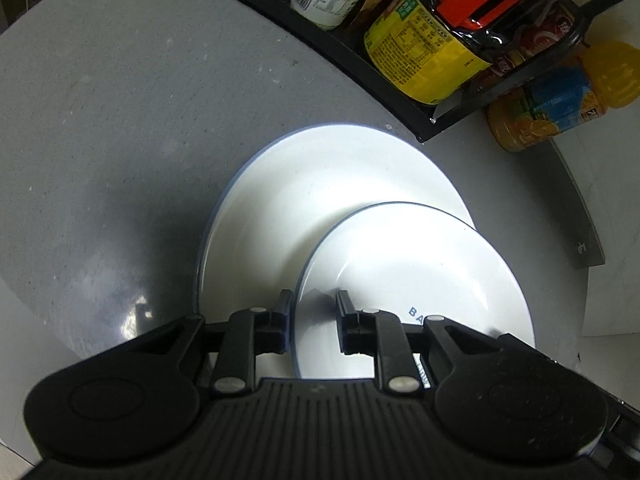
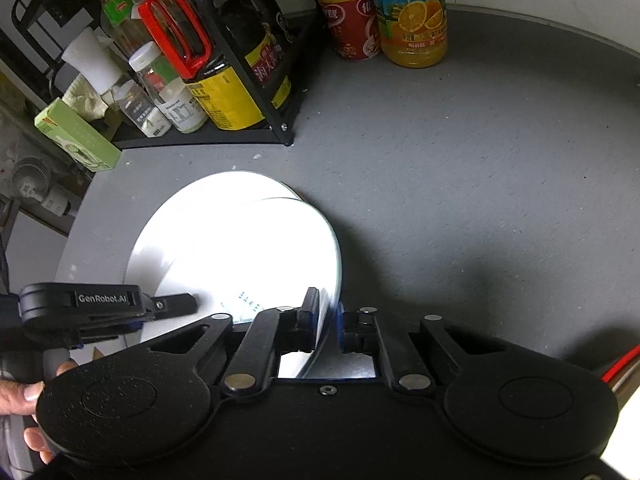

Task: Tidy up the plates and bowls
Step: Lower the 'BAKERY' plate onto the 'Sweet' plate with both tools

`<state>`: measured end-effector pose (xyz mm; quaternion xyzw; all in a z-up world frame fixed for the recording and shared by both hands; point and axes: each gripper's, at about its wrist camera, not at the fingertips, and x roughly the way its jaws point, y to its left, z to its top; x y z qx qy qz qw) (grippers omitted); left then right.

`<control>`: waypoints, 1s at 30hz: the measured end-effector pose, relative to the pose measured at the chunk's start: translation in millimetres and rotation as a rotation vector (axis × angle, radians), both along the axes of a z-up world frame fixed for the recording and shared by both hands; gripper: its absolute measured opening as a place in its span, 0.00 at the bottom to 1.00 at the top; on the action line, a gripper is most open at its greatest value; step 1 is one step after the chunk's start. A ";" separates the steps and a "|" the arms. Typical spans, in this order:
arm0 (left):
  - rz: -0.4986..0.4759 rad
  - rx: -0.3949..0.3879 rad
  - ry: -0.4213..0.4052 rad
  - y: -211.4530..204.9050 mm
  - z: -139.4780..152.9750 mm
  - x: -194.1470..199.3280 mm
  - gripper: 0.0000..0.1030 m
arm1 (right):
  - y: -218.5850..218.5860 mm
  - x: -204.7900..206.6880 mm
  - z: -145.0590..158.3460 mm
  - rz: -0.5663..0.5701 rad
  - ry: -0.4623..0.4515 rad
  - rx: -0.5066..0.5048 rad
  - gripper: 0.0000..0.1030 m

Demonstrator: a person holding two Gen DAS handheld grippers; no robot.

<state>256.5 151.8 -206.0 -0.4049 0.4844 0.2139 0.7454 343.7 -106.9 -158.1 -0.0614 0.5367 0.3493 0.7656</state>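
A large white plate (image 1: 304, 200) lies flat on the grey counter (image 1: 120, 120). A smaller white plate (image 1: 420, 264) with a thin blue rim overlaps its near right part. My left gripper (image 1: 314, 304) straddles the small plate's left rim, open, one finger outside and one inside with a clear gap. In the right wrist view the small plate (image 2: 260, 260) is tilted over the large plate (image 2: 160, 236), and my right gripper (image 2: 328, 314) is shut on its right rim. The left gripper (image 2: 188, 304) reaches in from the left, with a hand (image 2: 16, 396) on its handle.
A black wire rack (image 2: 280, 128) of sauce bottles and jars stands at the back of the counter. Beside it are an orange juice bottle (image 2: 416, 12) and red cans (image 2: 352, 28). A green box (image 2: 76, 136) sits at the rack's left end. The counter's edge curves along the left.
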 end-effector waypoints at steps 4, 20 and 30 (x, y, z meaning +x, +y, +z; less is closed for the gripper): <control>0.013 -0.028 0.023 5.1 0.0 3.7 0.19 | 1.7 2.0 -1.7 -0.010 0.003 0.006 0.07; 0.066 0.006 0.073 16.4 19.5 -6.5 0.35 | 14.0 8.9 -17.6 -0.030 0.030 0.005 0.13; 0.052 0.065 0.098 12.2 20.0 -3.7 0.38 | 11.6 15.3 -34.6 -0.049 0.069 0.018 0.34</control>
